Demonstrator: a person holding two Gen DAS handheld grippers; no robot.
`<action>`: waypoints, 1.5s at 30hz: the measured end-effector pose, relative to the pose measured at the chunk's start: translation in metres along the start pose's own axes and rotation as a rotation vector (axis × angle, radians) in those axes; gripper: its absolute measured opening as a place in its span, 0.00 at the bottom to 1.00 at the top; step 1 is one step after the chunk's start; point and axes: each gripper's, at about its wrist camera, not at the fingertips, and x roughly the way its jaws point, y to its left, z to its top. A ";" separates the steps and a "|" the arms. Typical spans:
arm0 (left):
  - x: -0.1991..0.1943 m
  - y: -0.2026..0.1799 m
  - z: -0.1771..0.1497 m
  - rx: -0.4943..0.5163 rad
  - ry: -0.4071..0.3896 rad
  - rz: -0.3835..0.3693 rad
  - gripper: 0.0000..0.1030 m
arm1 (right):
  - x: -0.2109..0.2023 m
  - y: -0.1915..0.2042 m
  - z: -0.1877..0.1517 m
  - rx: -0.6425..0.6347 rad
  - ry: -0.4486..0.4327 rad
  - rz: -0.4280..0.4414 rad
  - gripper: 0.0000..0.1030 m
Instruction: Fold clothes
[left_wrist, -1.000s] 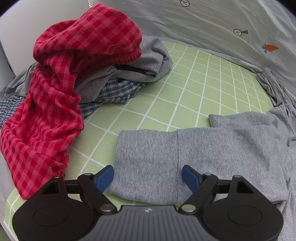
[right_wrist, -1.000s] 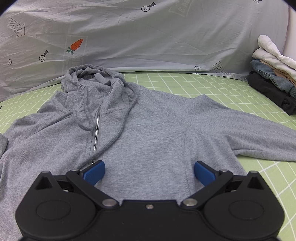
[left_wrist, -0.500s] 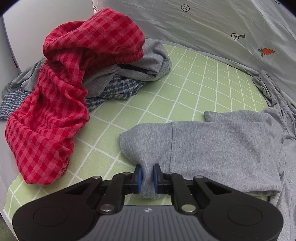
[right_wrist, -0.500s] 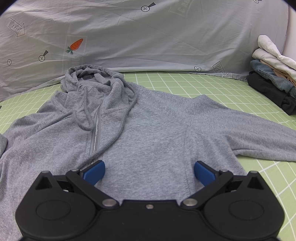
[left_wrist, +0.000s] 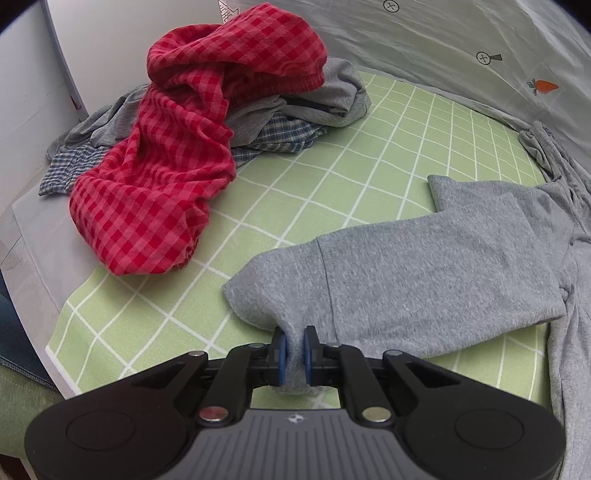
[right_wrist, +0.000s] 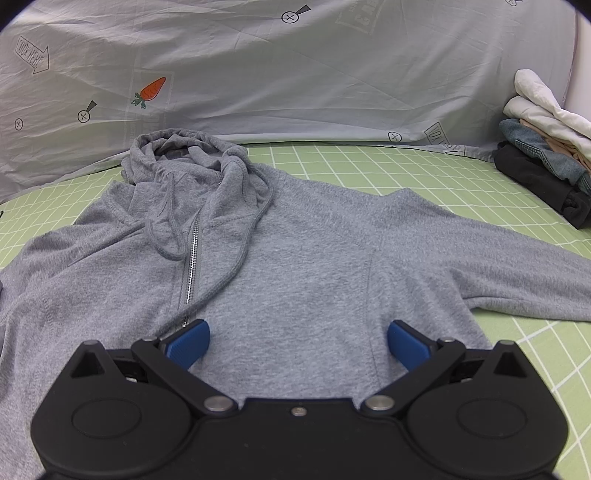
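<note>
A grey zip hoodie (right_wrist: 303, 258) lies spread front-up on the green grid mat (right_wrist: 369, 162), hood toward the back sheet. In the left wrist view its sleeve (left_wrist: 424, 273) stretches across the mat, and my left gripper (left_wrist: 294, 349) is shut on the cuff end, cloth bunched between the blue pads. My right gripper (right_wrist: 297, 341) hovers over the hoodie's chest, open wide, with its blue fingers (right_wrist: 188, 341) apart and nothing pinched between them. The other sleeve (right_wrist: 517, 273) runs off to the right.
A heap of unfolded clothes, a red checked garment (left_wrist: 184, 155) on top of grey and blue plaid ones, sits at the mat's (left_wrist: 369, 155) far left. Folded clothes (right_wrist: 546, 162) are stacked at the right edge. A pale printed sheet (right_wrist: 295, 74) hangs behind.
My left gripper closed on the sleeve's cuff and has dragged it, bunching the cloth and pulling it away from the red heap. The right gripper has stayed still and open.
</note>
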 end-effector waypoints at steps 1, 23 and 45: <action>-0.003 0.002 -0.004 0.003 0.003 0.010 0.11 | 0.000 0.000 0.000 0.000 0.000 0.000 1.00; -0.025 0.025 -0.040 0.029 0.081 0.190 0.14 | 0.000 0.000 0.000 0.001 0.000 0.000 1.00; -0.051 0.042 -0.017 -0.161 0.049 0.247 0.38 | -0.001 0.000 0.000 0.000 0.000 0.000 1.00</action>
